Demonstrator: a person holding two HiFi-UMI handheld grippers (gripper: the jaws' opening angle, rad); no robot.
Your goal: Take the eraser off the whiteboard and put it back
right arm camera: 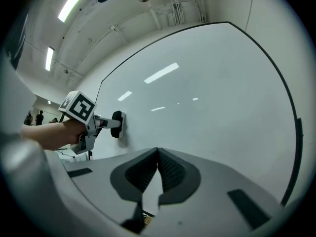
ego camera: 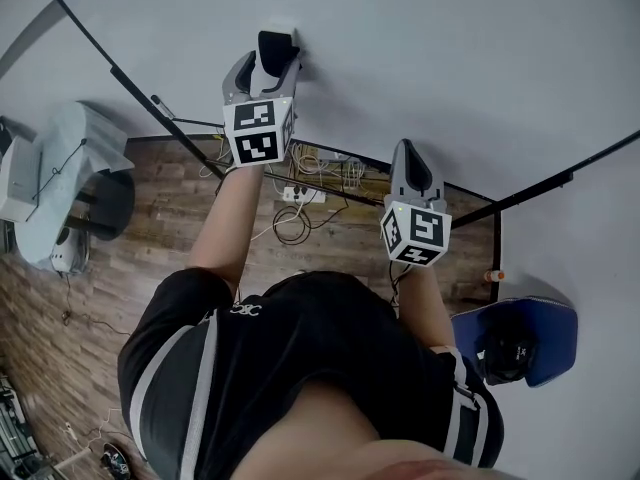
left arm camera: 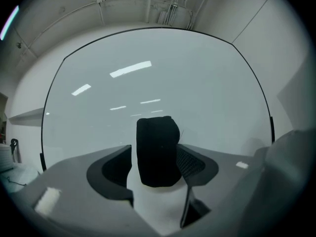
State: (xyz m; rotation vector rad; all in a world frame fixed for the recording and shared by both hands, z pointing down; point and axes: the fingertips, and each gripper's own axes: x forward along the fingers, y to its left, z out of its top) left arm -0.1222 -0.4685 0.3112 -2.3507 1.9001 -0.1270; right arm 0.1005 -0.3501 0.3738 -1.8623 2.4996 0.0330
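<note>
Our left gripper (ego camera: 269, 62) stands wide open, the eraser (left arm camera: 157, 152) between its jaws and set against the whiteboard (left arm camera: 197, 83) straight ahead; our right gripper (right arm camera: 158, 154) is closed on nothing. Drawing back crooked could snag the eraser and knock it off. Whether the right-hand pad touches it, we cannot tell.

Smooth white whiteboard (left arm camera: 197, 93), high gloss. Black block eraser (left arm camera: 158, 152), matt, felt-like. Brown plank floor (ego camera: 150, 258), wood-grain.
</note>
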